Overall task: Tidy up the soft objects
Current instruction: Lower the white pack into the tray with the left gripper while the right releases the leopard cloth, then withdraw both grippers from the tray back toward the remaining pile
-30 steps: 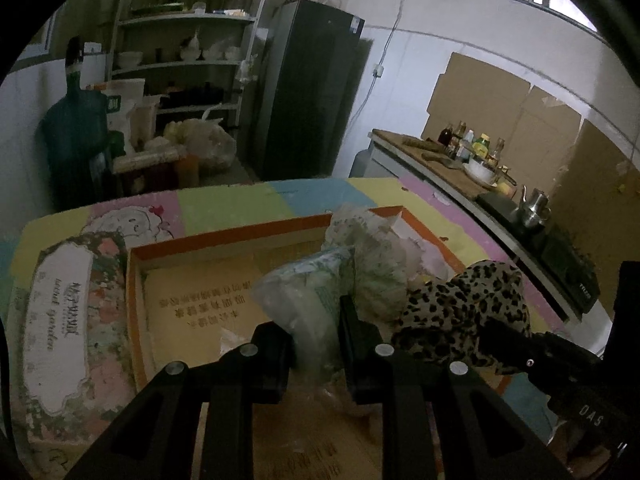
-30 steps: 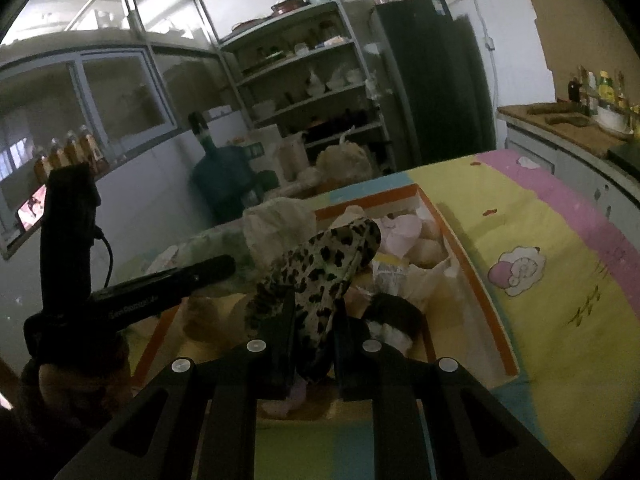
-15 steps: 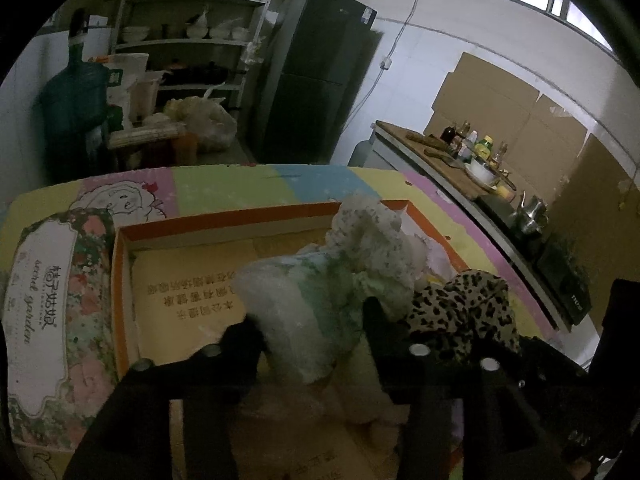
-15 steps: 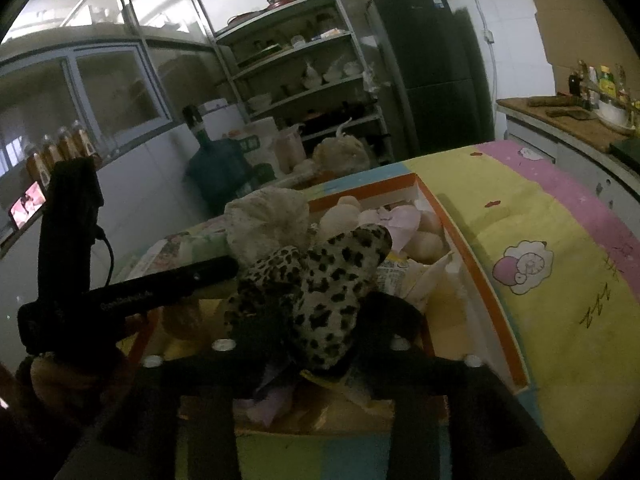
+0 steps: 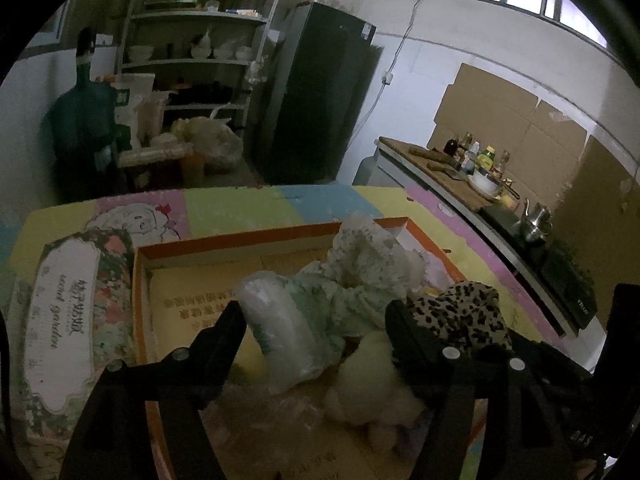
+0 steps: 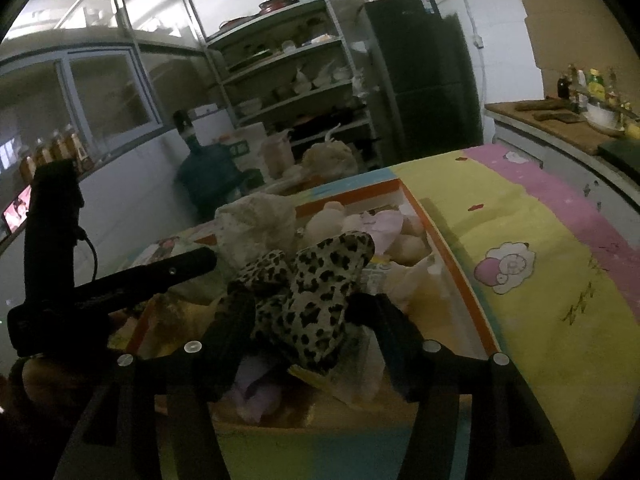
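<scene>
An orange-rimmed cardboard box (image 5: 240,238) (image 6: 452,256) holds several soft things. In the left wrist view a pale green and white bundle in clear plastic (image 5: 288,332) lies in the box between the fingers of my left gripper (image 5: 312,318). Its jaws are opening and the pads stand off the bundle. A cream plush (image 5: 372,380) rests beside it. In the right wrist view a leopard-print soft piece (image 6: 316,292) (image 5: 460,316) sits on the pile between the fingers of my right gripper (image 6: 304,308). These jaws are opening too and no longer squeeze it. The left gripper (image 6: 160,272) shows at the left there.
A flowered box lid (image 5: 68,312) lies left of the box on a colourful cartoon table cover (image 6: 540,272). To the right runs a counter with bottles and a kettle (image 5: 532,220). A dark fridge (image 5: 320,92), shelves and a blue water jug (image 5: 84,120) stand behind.
Both grippers were shut, the left on the plastic-wrapped bundle and the right on the leopard piece. Both have opened wide, and the two things now rest in the box.
</scene>
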A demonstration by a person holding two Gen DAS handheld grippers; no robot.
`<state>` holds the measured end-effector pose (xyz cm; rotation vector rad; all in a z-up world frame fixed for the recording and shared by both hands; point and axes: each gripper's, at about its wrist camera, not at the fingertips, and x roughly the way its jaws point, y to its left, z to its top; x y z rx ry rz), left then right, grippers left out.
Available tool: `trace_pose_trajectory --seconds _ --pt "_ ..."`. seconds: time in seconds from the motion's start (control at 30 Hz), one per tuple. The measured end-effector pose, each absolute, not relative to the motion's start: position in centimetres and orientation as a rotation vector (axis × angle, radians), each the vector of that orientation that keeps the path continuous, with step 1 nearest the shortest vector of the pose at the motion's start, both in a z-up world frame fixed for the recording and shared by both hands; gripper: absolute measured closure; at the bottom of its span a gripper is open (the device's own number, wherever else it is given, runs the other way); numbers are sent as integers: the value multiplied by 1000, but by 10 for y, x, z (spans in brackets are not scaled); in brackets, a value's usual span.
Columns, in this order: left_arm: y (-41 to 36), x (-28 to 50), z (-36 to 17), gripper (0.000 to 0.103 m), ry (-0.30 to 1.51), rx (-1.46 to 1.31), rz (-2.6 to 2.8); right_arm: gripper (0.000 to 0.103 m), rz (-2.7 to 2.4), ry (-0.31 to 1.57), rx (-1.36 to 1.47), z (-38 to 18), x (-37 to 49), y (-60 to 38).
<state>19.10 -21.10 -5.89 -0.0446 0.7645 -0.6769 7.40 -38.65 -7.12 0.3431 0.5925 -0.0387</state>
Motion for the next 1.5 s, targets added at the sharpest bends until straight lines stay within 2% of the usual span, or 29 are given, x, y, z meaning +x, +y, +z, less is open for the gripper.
trace_pose_trajectory --seconds 0.1,0.17,0.23,0.67,0.8,1.13,1.27,1.5 --pt "-210 185 -52 31 742 -44 -693 40 -43 586 335 -69 71 -385" --pt "-208 179 -47 27 723 -39 -700 34 -46 582 331 -67 68 -383" --pt "-208 173 -42 25 706 -34 -704 32 -49 577 328 -65 66 -382" --pt "-185 142 -16 24 613 -5 -679 32 -53 548 314 -47 43 -366" --pt "-174 133 -11 13 584 2 -647 32 -55 540 307 -42 36 -358" --pt "-147 110 -7 13 526 19 -590 26 -40 547 300 -38 25 -337" --pt "-136 98 -6 13 476 50 -557 26 -27 537 310 -34 18 -328" --pt "-114 84 -4 13 493 40 -561 26 -32 513 322 -30 6 -312"
